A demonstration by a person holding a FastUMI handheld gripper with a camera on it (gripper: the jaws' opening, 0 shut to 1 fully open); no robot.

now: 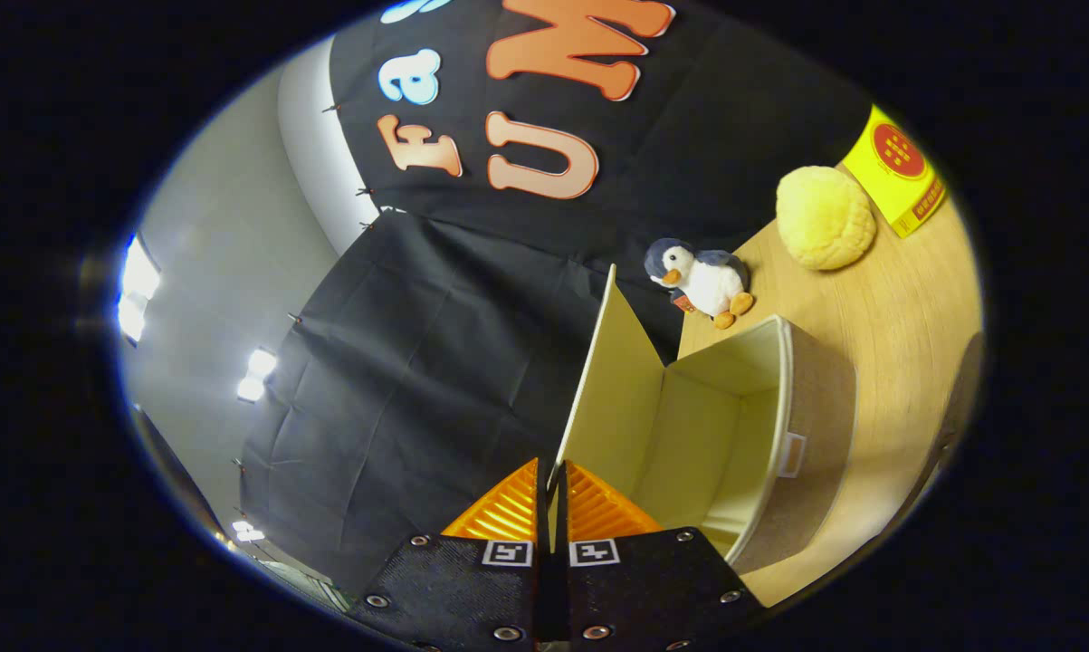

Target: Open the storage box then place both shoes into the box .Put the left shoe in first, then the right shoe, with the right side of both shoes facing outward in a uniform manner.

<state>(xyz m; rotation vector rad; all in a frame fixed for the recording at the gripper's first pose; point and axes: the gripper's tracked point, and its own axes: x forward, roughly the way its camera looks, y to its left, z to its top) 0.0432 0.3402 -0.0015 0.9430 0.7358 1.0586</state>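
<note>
here one gripper (551, 496) pinches the lid (603, 389) of one storage box (779, 426).

Gripper (551, 493): fingers clamp the raised lid (603, 380).
Box (779, 426): mouth open, interior bare.
Upper right: penguin (702, 282), ball (825, 217), carton (897, 172) crowd the table (906, 308).

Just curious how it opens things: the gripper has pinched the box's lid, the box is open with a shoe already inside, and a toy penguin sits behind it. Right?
Not quite. The gripper view shows the gripper shut on the lid and the penguin behind, but the open box looks empty.
</note>
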